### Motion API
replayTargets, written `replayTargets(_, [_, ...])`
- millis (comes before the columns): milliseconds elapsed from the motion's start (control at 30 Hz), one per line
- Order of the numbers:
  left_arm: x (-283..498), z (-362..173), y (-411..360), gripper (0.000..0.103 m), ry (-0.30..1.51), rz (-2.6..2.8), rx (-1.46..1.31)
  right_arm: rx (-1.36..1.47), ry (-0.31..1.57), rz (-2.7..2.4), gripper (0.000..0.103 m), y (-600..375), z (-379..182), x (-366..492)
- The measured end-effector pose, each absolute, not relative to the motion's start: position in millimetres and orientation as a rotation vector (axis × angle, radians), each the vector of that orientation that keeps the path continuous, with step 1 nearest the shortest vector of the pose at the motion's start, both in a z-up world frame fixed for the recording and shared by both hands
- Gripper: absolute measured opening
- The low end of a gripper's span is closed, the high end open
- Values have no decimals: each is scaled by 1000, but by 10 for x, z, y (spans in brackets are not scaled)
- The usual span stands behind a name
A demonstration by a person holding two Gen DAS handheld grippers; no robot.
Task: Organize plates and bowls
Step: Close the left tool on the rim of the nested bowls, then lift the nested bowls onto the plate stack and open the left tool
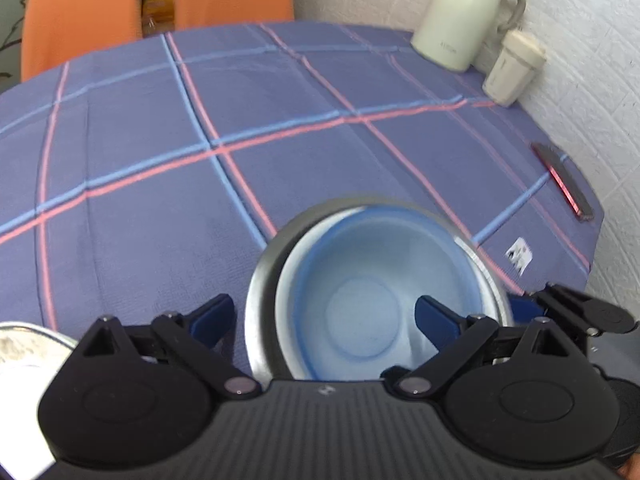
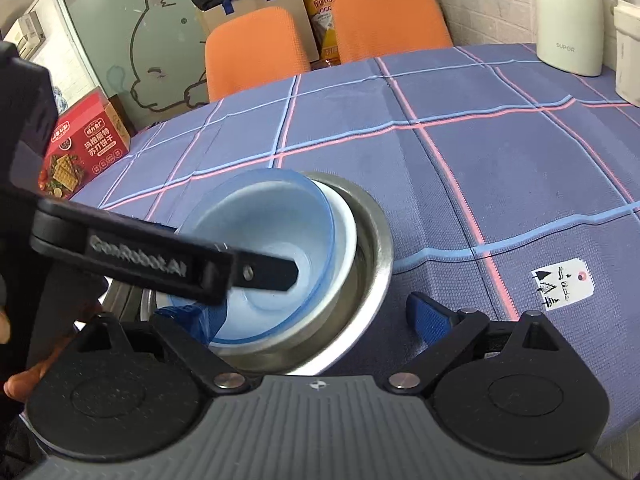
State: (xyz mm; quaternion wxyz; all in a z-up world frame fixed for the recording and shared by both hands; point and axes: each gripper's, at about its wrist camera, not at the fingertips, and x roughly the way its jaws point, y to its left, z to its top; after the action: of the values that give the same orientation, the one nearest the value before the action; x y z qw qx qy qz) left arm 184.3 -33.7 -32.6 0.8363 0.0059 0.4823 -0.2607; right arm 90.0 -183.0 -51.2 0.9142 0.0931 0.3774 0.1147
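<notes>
The left hand-held gripper (image 1: 324, 316) is spread over the blue bowl (image 1: 372, 280) nested inside the steel bowl (image 1: 260, 280); the right hand-held gripper (image 2: 316, 316) is spread beside them

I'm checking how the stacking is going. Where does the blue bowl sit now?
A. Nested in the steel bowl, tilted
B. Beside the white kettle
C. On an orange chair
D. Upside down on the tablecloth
A: the blue bowl lies inside the steel bowl, its rim leaning to one side, with a white layer showing between them; the left gripper straddles its near rim, open.
</notes>
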Motion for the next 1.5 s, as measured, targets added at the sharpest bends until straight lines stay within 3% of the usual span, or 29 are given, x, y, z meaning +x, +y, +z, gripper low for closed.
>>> replayTargets(200, [1722, -352, -523, 92, 983, -554, 144, 153, 748, 252, 83, -1609, -508, 922])
replayTargets(700, [1831, 23, -595, 90, 951, -560, 81, 188, 707, 218, 86, -1628, -176, 986])
replayTargets(1100, [1454, 418, 513, 90, 878, -301, 35, 113, 661, 496, 86, -750, 8, 973])
replayTargets(1500, [1163, 116, 1385, 90, 932, -155, -90, 37, 773, 636, 86, -121, -219, 836])
